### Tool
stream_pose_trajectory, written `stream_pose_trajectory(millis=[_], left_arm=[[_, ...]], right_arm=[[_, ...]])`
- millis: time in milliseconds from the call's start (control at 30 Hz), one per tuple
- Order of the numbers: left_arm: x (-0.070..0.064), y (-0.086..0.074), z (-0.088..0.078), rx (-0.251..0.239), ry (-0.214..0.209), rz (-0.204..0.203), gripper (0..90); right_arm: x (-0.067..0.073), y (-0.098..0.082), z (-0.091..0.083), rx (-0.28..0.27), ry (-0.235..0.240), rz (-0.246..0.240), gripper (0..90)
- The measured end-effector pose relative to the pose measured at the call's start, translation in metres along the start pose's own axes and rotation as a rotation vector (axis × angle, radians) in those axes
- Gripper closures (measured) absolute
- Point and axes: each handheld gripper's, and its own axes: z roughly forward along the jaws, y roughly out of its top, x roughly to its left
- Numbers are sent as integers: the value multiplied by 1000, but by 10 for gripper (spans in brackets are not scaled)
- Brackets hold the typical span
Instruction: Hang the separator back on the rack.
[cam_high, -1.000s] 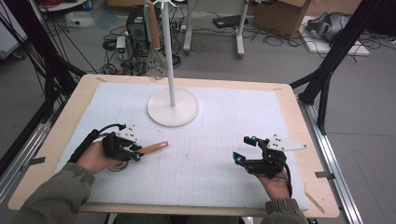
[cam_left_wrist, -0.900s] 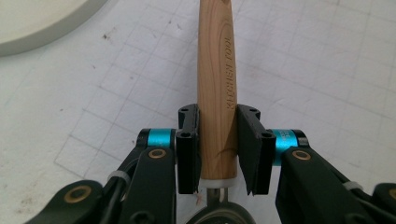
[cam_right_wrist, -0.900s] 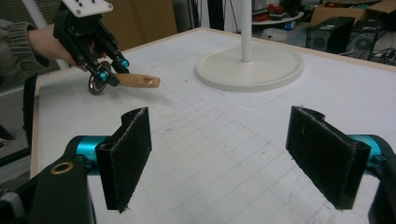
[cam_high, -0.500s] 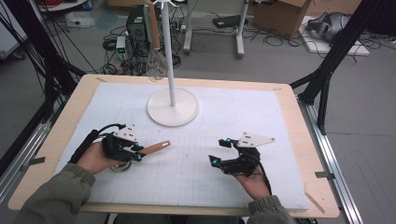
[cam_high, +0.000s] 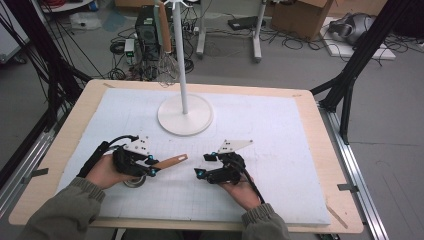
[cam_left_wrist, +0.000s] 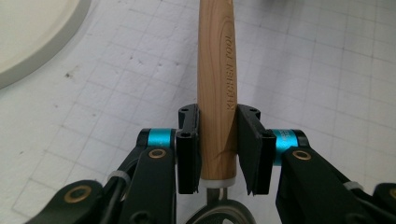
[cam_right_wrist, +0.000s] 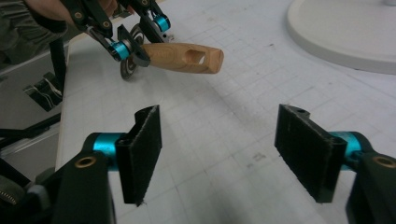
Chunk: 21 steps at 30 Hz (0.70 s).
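A kitchen tool with a light wooden handle (cam_high: 170, 161) (cam_left_wrist: 217, 70) and a round metal head (cam_high: 134, 181) is held just above the white gridded mat. My left gripper (cam_high: 152, 167) (cam_left_wrist: 218, 114) is shut on the handle near the metal end, and the free end with its hanging hole (cam_right_wrist: 194, 57) points to the right. My right gripper (cam_high: 202, 166) (cam_right_wrist: 219, 140) hovers low over the mat a short way right of that free end and faces it. Its jaws have just been closing, but they still stand apart with nothing between them.
A white stand with a round base (cam_high: 185, 115) (cam_right_wrist: 345, 32) and a thin pole rises at the mat's far middle. A whisk (cam_high: 167, 70) hangs from its top. The wooden table edge (cam_high: 345, 200) frames the mat, with cables and boxes on the floor beyond.
My right hand has slid left across the mat toward the wooden handle, and its jaws have narrowed. The left hand and the tool have stayed nearly still.
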Motion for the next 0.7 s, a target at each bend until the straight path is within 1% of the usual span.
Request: stream_pose_trajectory(millis=[67,167,233,333,400,467,533,567,700], left_arm=[[-2,1,2,-5,-9,2,701],[-4,3,2,-6,-16,20,701],[-7,5,3,-18,-23,20,701],[-10,8,4,-22,-32,35,701],[-11,8,4,-30,-33,33,701],[-11,9,2,-28,-42,38,701],[-12,9,2,-42,-42,37,700],[-12,10,1,-36,-43,44,700],[-12,10,-1,-53,-53,39,700]], right_arm=[[1,2,8,3,16,13,356],[4,5,18,4,53,24,403],[6,8,23,3,82,28,448],[9,10,29,-3,115,38,520],[9,11,30,-18,128,46,546],[8,11,28,-36,142,72,594],[7,12,26,-54,150,77,632],[7,12,25,-62,156,81,646],[6,13,22,-97,201,115,678]])
